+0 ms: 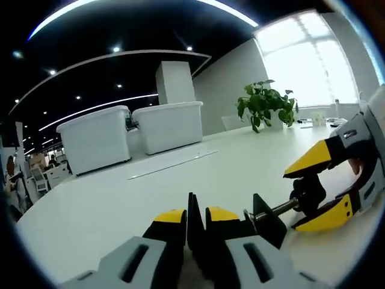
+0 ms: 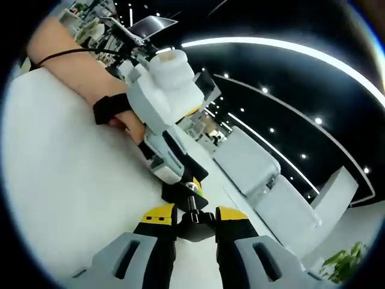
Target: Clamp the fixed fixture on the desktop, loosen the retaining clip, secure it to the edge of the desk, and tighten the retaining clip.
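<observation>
My left gripper (image 1: 197, 221) pinches the black clamp (image 1: 263, 220) on the white desk (image 1: 120, 211); my right gripper (image 2: 195, 218) grips its screw knob (image 2: 194, 223).

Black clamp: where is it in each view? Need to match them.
Left gripper view: clamp at bottom centre, between the left gripper's jaws, screw running right toward the right gripper.
Right gripper view: clamp at bottom centre, its knob between the right gripper's jaws.
Shared landmark: white bins.
</observation>
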